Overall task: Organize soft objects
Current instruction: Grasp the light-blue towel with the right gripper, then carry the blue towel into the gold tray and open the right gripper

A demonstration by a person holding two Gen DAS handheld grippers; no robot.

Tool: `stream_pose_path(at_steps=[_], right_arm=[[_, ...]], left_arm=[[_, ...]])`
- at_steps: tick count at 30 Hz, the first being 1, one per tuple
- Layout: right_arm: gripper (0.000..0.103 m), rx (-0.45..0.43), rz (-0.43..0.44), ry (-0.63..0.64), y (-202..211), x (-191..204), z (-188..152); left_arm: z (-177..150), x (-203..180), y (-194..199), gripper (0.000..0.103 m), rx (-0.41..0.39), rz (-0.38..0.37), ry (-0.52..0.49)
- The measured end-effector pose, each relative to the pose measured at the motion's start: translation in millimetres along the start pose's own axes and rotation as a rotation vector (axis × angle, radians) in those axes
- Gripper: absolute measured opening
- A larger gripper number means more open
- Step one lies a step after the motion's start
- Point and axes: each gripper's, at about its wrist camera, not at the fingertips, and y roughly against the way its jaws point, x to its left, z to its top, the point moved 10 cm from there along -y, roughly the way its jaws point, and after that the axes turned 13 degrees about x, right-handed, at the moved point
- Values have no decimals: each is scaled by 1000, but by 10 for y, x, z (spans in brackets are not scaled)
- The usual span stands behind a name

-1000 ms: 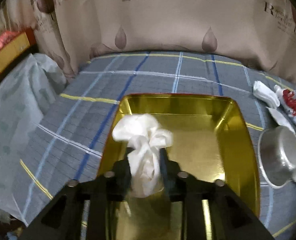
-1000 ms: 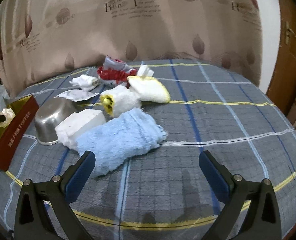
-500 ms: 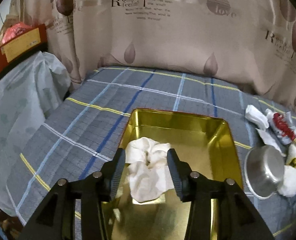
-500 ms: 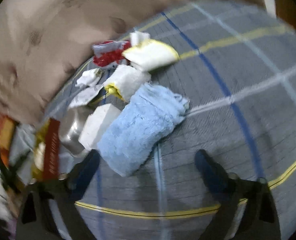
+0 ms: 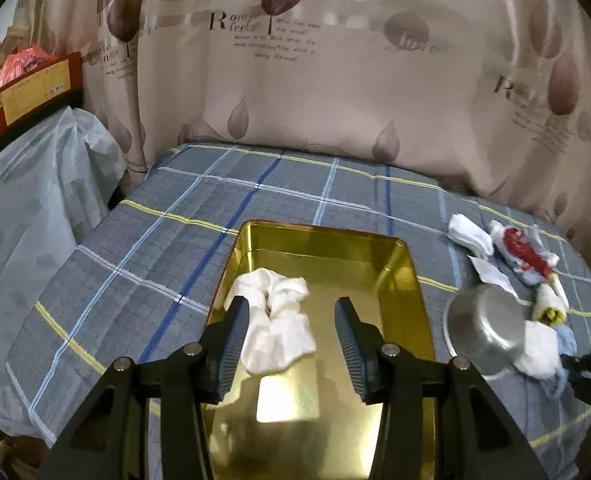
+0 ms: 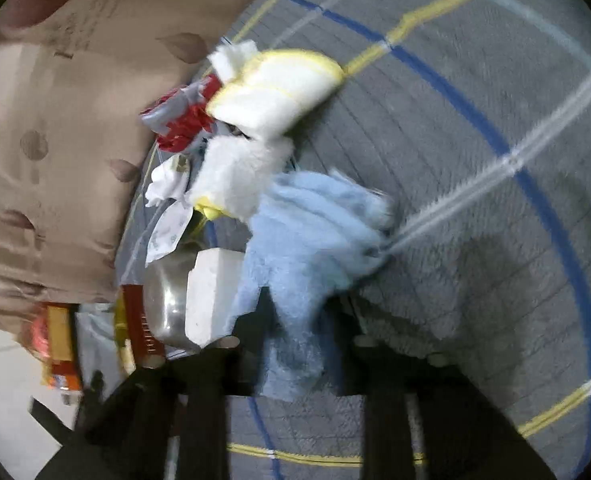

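A white cloth (image 5: 276,320) lies in the left part of the gold tin tray (image 5: 407,276). My left gripper (image 5: 291,316) is open above the tray, its jaws apart on either side of the cloth and not holding it. In the right wrist view, which is blurred and tilted, a light blue towel (image 6: 307,240) lies between the jaws of my right gripper (image 6: 299,320), which have closed in around its near end. Beyond it lie a white-and-yellow fluffy cloth (image 6: 239,176) and a white cloth with yellow trim (image 6: 279,88).
A steel bowl (image 5: 483,328) lies tipped right of the tray, with a white foam block (image 6: 209,292) beside it. A red-and-white wrapper (image 5: 523,252) and white scraps (image 5: 467,234) lie at the back right. A curtain hangs behind the plaid bed. Plastic-covered items stand left.
My left gripper opened and let go of the white cloth, which now rests in the tray, and drew back. My right gripper tilted, moved to the blue towel and closed around it.
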Motion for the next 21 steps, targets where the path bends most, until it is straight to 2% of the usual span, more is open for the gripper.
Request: stream_pose_path(at_steps=[5, 11, 14, 16, 18, 21], right_arm=[[16, -8, 90, 28, 80, -5, -4], [16, -95, 40, 222, 542, 383, -154], [16, -94, 66, 318, 666, 805, -295], [16, -72, 81, 386, 652, 1121, -409], [16, -39, 84, 474, 522, 1549, -514], [16, 18, 84, 564, 218, 1978, -686]], left_arm=[[-207, -135, 286, 46, -20, -23, -30], [-396, 11, 582, 46, -51, 2, 52], [-512, 181, 685, 46, -49, 30, 102], [-628, 333, 742, 46, -29, 76, 139], [-749, 461, 805, 46, -14, 81, 176], [-923, 619, 862, 46, 12, 91, 219]])
